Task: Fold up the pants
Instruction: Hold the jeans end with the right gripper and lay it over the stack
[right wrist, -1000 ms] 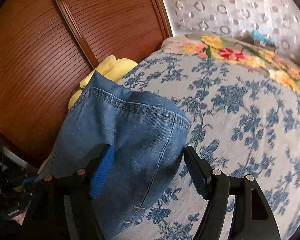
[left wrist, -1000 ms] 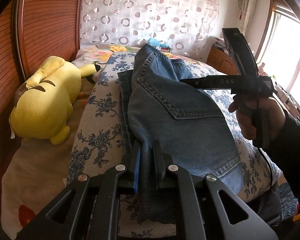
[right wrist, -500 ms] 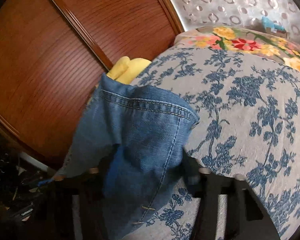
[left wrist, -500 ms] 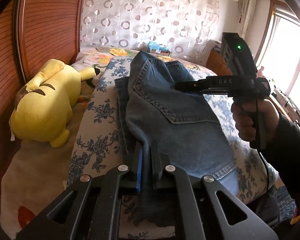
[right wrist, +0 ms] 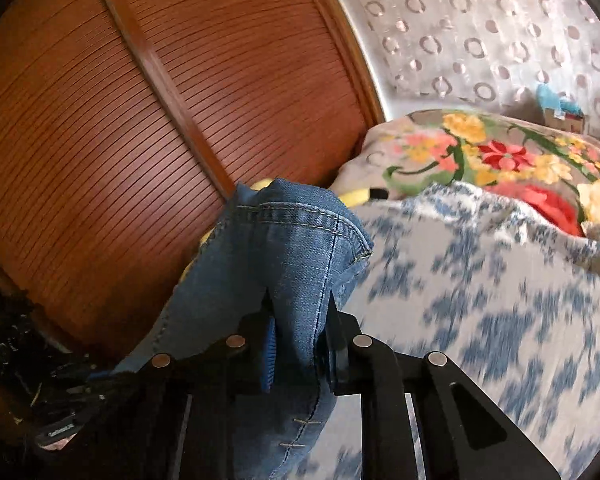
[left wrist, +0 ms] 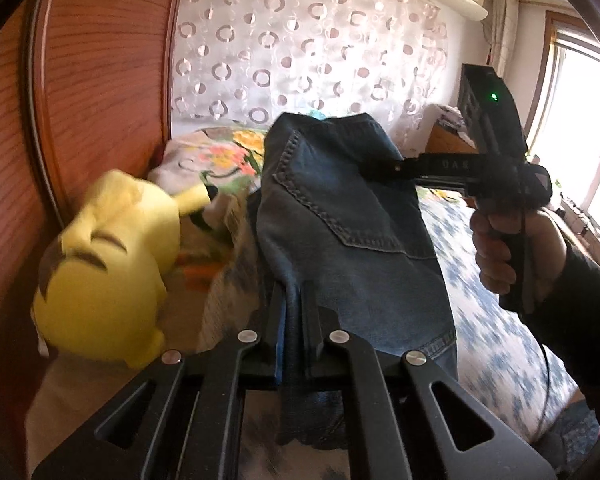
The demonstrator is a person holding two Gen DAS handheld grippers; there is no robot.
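Left gripper (left wrist: 292, 320) clamped on jeans (left wrist: 340, 208) | right gripper (right wrist: 300, 320) just closed on far hem | jeans lifted over bed (right wrist: 500, 300) near-left edge | keep both hems level, carry together.

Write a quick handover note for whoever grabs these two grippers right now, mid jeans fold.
Left gripper: shut on the jeans.
Right gripper: jaws have just been closing, now clamped on another denim edge.
Jeans: lifted over the blue-flowered bedspread, yellow plush toy beside them.
Done: both edges gripped.
Left: carry the fold over, lay it flat, release.
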